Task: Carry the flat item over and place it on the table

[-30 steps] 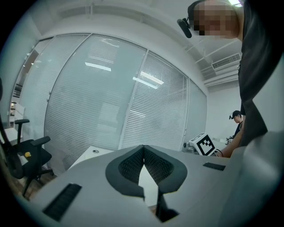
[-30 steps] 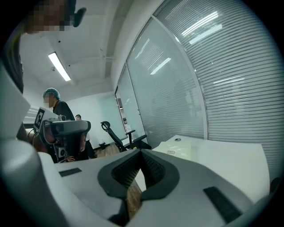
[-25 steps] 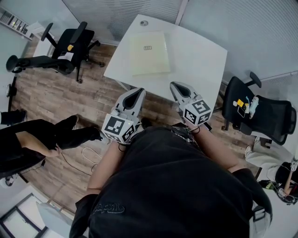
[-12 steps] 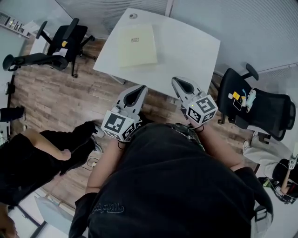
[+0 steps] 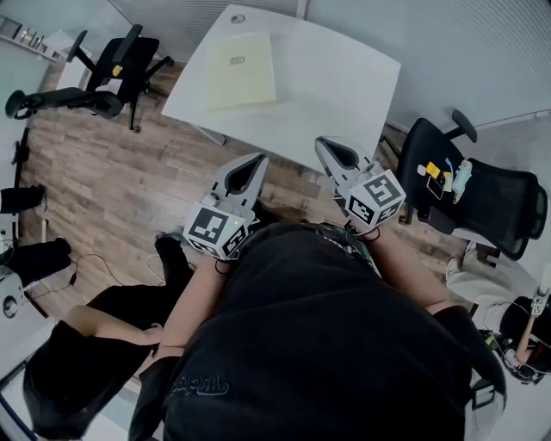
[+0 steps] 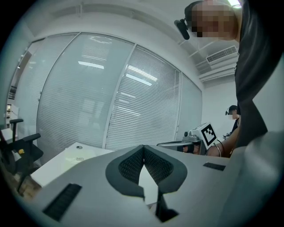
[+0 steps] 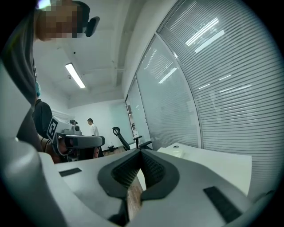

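One flat item (image 5: 242, 59) — pale yellow, rectangular — lies on the white table (image 5: 337, 79)

1. Flat item (image 5: 242, 59): a pale yellow rectangle with a small label on its face. It lies flat on the tabletop, toward the 10 o'clock side.
2. Tabletop (image 5: 336, 86): white with rounded corners, at 12 o'clock in the head view.

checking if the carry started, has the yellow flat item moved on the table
No. The yellow flat item keeps its spot on the white table, near the round cable hole; only the camera shifted.
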Demonstrator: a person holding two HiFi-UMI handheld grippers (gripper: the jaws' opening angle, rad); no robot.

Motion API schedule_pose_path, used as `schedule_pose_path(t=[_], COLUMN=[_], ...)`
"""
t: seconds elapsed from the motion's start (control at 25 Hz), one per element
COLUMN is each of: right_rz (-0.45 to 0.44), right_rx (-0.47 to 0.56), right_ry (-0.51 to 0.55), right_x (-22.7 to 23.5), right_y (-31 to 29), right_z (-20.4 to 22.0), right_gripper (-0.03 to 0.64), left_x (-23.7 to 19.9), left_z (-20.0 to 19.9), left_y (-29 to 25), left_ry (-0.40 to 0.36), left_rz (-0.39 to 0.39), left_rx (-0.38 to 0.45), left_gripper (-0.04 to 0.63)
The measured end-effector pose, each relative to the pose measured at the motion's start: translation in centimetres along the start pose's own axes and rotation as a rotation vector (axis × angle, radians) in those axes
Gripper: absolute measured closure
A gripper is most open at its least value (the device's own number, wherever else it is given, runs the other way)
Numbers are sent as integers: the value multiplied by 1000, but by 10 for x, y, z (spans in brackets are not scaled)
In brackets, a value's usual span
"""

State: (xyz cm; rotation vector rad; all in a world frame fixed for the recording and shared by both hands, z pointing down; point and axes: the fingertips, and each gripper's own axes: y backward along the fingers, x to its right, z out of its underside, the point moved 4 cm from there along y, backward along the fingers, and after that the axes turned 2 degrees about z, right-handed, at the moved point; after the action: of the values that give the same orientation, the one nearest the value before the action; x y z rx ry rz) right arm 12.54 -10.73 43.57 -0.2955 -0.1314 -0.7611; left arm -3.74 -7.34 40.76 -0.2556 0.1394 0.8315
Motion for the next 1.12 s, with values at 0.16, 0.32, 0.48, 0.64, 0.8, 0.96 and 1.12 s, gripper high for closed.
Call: schedule_pose_path(t=[0.16, 0.32, 0.48, 0.64, 0.8, 0.96, 1.12], right_rz=[-33, -55, -71, -86, -110, -132, -143], right_rx=[-7, -8, -7, -3, 0, -2, -7], right_ry=[-5, -10, -17, -19, -21, -45, -43], right_x=[-2, -3, -3, -6, -14, -20, -33], right_y=[19, 41, 64, 84, 101, 113, 118], right_z=[6, 13, 18, 23, 30, 35, 34], right_gripper=[595, 595, 595, 595, 595, 595, 595], left_x=[23, 48, 70, 93, 113, 131, 136], left_z=[5, 11, 18, 24, 32, 37, 37], left_y=[-2, -5, -7, -5, -1, 5, 18], left_ry=[13, 2, 2, -2, -5, -15, -9], left_rz=[-7, -11, -19, -27, -40, -39, -54], left_rx=[-1, -1, -4, -9, -11, -18, -11], left_gripper=[580, 580, 580, 580, 580, 580, 580])
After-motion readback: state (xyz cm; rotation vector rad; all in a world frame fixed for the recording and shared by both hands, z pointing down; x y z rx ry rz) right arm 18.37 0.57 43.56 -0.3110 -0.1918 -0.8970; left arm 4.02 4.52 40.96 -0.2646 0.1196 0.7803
